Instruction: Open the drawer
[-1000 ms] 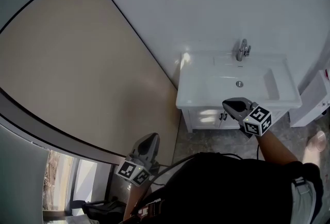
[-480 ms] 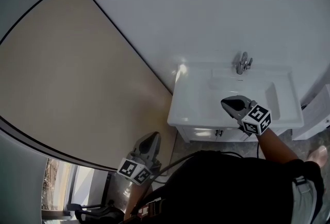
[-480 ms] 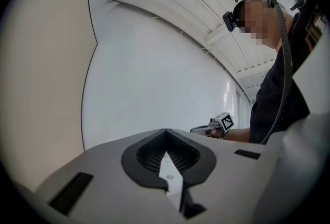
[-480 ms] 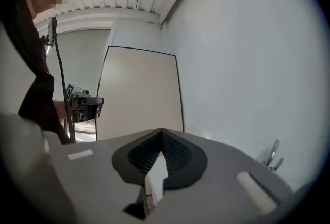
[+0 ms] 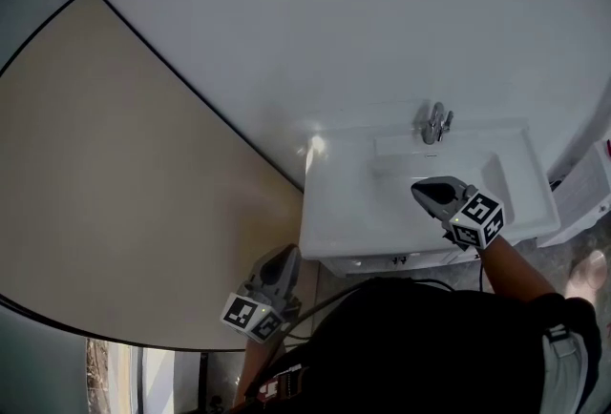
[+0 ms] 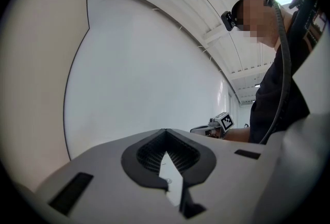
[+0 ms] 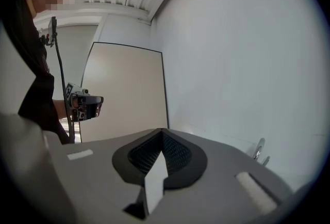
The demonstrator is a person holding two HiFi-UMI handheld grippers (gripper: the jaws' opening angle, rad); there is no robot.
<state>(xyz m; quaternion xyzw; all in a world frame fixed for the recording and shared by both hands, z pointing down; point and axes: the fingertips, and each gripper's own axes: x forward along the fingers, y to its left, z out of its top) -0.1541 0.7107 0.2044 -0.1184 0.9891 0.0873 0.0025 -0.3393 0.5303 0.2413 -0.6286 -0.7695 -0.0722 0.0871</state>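
A white vanity (image 5: 334, 236) with a basin and a chrome faucet (image 5: 434, 123) stands against the wall. Only a thin strip of its cabinet front (image 5: 368, 263) shows below the rim, with small dark handles (image 5: 398, 259); I cannot make out a drawer there. My right gripper (image 5: 417, 188) hovers over the basin, shut and empty. My left gripper (image 5: 289, 253) is left of the vanity's front corner, also shut and empty. The left gripper view shows its jaws (image 6: 165, 131) meeting against the white wall. In the right gripper view the jaws (image 7: 162, 131) meet, with the faucet (image 7: 259, 149) at the right.
A large beige panel (image 5: 115, 174) edged in black fills the left. A white wall runs behind the vanity. A white unit (image 5: 584, 195) stands at the right edge on the grey floor (image 5: 582, 259). The person's dark torso fills the bottom middle.
The person has stepped towards the vanity: it now sits closer beneath me and most of its cabinet front has gone out of sight. Both grippers came forward, jaws unchanged.
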